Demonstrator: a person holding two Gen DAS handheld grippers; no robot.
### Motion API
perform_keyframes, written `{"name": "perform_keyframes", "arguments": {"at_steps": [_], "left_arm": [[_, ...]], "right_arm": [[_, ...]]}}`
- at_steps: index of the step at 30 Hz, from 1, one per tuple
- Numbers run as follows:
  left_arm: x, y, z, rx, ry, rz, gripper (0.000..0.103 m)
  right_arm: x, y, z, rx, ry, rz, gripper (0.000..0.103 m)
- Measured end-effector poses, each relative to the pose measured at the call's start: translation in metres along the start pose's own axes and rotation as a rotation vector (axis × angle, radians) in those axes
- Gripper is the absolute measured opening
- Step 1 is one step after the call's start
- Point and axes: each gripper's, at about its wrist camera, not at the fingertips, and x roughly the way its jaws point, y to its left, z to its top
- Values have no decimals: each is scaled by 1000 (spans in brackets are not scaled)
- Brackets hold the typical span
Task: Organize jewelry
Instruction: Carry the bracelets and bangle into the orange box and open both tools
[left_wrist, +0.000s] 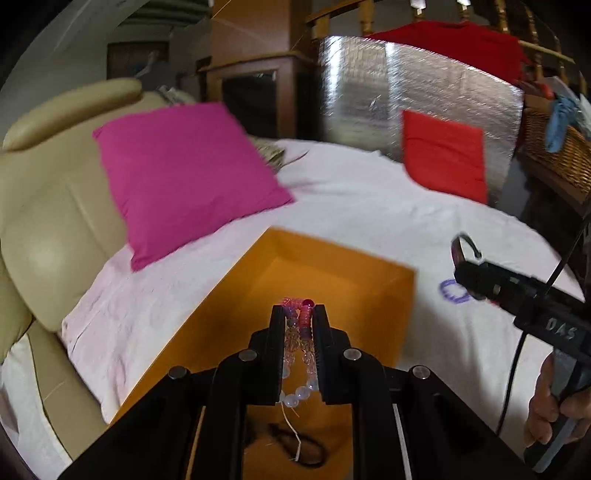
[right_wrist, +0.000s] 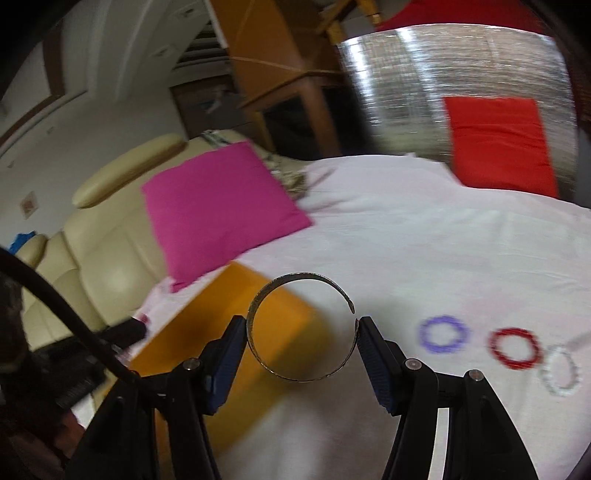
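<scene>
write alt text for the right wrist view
The right gripper holds an open metal cuff bracelet between its pads above a white sheet, beside an orange box. Purple, red and clear bead bracelets lie at right.

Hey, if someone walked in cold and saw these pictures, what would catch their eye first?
The open orange box on the white sheet, with the left gripper over it shut on a pink beaded bracelet. Next, the right gripper clamping a metal cuff bangle, and the magenta cushion behind.

Motion-blurred bracelets (right_wrist: 513, 348) on the sheet; beads indistinct.
</scene>
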Motion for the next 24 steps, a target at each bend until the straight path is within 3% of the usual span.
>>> {"name": "perform_keyframes", "arguments": {"at_steps": [6, 14, 22, 24], "left_arm": [[29, 21, -16, -39, 82, 7, 15], [57, 25, -28, -51, 156, 32, 15], [49, 20, -20, -37, 139, 74, 18], [43, 17, -15, -33, 126, 91, 25]], "right_arm": [[41, 42, -3, -52, 55, 80, 64], [92, 52, -8, -79, 115, 67, 66], [87, 38, -1, 16, 85, 99, 73], [78, 33, 3, 35, 58, 99, 73]]}}
